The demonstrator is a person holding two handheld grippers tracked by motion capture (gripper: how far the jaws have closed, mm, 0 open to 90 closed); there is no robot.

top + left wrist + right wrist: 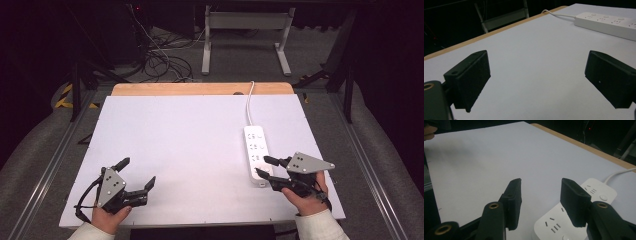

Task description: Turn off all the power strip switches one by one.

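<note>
High view first, from left to right: the left gripper (139, 173) sits near the front left corner of the white table (175, 145), held in a hand (111, 216) coming up from the bottom edge, its jaws spread wide with bare tabletop between them. Left gripper view confirms it: the two black pads (470, 80) stand far apart over the white surface, nothing between them, with the power strip (609, 23) well away at the upper right.

Further right, the white power strip (256, 152) lies on the right half of the table, its cord (248, 102) running toward the far wooden edge (200, 89). The right gripper (261, 167) hovers at the strip's near end, jaws partly apart. Right gripper view shows the right gripper (540, 202) with one jaw above the strip's (574, 220) end and the other beside it over the table, not pressing on it.
</note>
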